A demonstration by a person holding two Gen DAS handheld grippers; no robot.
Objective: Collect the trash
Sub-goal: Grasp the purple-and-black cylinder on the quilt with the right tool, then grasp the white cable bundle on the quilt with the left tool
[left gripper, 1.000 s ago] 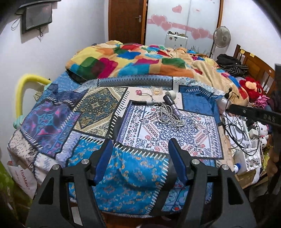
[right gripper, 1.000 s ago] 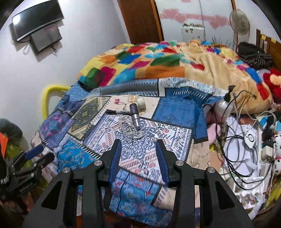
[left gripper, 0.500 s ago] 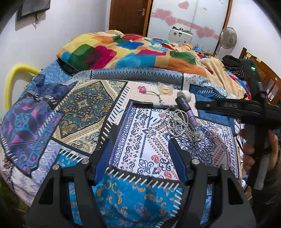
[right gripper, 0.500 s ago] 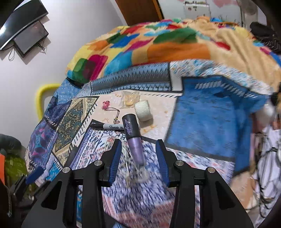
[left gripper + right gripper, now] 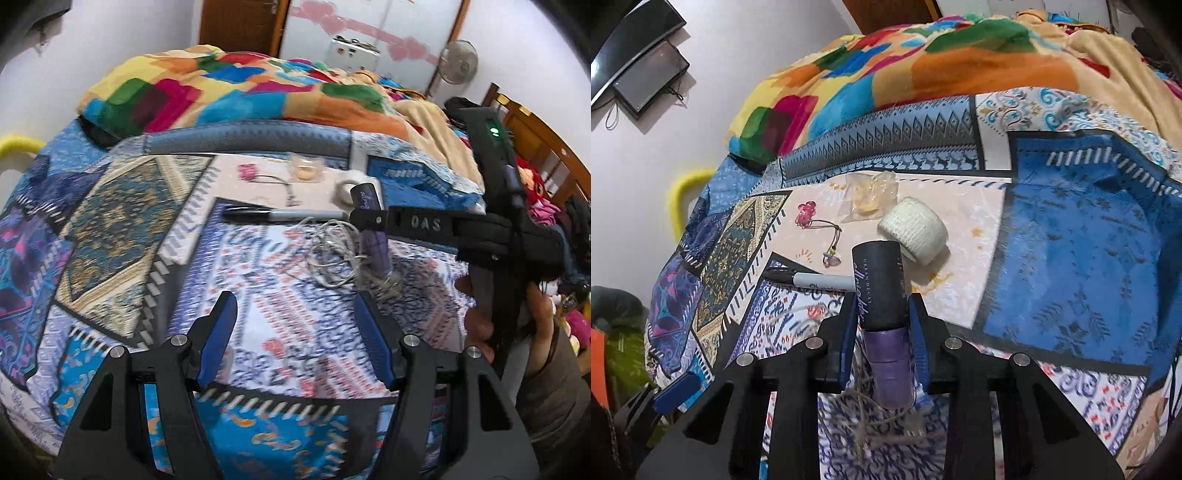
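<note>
A purple spray bottle with a black cap [image 5: 882, 295] lies on the patterned bedspread [image 5: 1071, 240]. My right gripper [image 5: 882, 306] straddles it, a blue pad on each side, touching or nearly touching the cap; the bottle still rests on the bed. It also shows in the left wrist view [image 5: 369, 218], under the right gripper's arm. A tangle of twine [image 5: 332, 254] lies beside it. My left gripper [image 5: 299, 336] is open and empty, low over the bedspread nearer the bed's foot.
A black marker [image 5: 809, 278], a white tape roll [image 5: 914, 229], a small clear bag [image 5: 870, 197] and a pink charm on a cord [image 5: 809, 216] lie just beyond the bottle. A colourful blanket [image 5: 240, 88] is heaped behind.
My right gripper has moved forward and down onto the bottle and narrowed around its cap. My left gripper has moved closer over the bedspread and stays open.
</note>
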